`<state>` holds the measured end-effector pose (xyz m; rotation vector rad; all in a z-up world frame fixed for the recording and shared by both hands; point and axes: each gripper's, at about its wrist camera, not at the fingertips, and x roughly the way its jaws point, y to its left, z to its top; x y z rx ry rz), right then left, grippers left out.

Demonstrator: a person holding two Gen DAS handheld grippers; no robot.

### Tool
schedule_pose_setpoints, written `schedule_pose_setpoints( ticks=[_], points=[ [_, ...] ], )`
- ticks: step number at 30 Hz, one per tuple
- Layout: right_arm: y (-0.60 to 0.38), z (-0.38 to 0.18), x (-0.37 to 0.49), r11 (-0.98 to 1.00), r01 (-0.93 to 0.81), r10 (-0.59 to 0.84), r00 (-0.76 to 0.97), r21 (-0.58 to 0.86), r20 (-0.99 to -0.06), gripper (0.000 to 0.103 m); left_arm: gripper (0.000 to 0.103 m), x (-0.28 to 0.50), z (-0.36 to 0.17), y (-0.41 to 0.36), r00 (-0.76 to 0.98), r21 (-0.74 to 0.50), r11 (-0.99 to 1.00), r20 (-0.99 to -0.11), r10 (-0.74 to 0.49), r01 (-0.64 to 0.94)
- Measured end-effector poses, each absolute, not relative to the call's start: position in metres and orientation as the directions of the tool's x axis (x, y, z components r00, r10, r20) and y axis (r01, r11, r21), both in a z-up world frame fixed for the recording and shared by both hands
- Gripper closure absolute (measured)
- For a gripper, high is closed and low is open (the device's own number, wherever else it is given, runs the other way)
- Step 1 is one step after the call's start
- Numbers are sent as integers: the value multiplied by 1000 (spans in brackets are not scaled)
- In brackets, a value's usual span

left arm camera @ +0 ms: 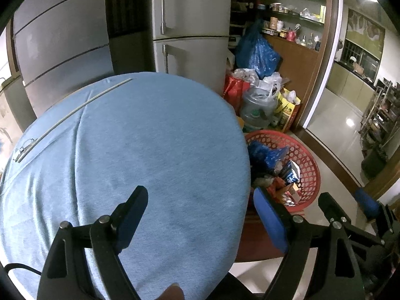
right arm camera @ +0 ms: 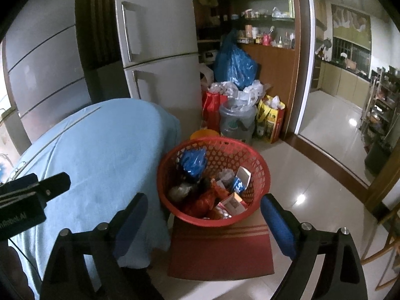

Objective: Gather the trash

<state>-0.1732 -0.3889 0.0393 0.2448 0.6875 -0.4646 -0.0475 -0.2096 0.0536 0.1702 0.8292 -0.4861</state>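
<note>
Only the right wrist view shows the red basket (right arm camera: 260,175) whole.

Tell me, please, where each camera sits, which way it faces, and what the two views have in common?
Left wrist: on the left gripper, angled down over the blue-covered table; its open fingers and the right gripper show.
Right wrist: on the right gripper, angled down at the red basket of trash; its open fingers and the left gripper show.
Shared: table, basket, refrigerator, blue bag.

Our left wrist view angled down, close over the blue-covered table (left arm camera: 150,150), our right wrist view beside it, both sharing the red basket (right arm camera: 260,172) and fridge (right arm camera: 160,50)
</note>
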Motion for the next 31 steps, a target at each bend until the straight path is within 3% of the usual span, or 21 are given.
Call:
schedule_pose_setpoints(
  ticks=[31],
  points=[
    [-393,39,-175,862,505,-354,661,43,-661,10,16,-49,51,-210,563,-45,861,-740,-369,506]
  ],
)
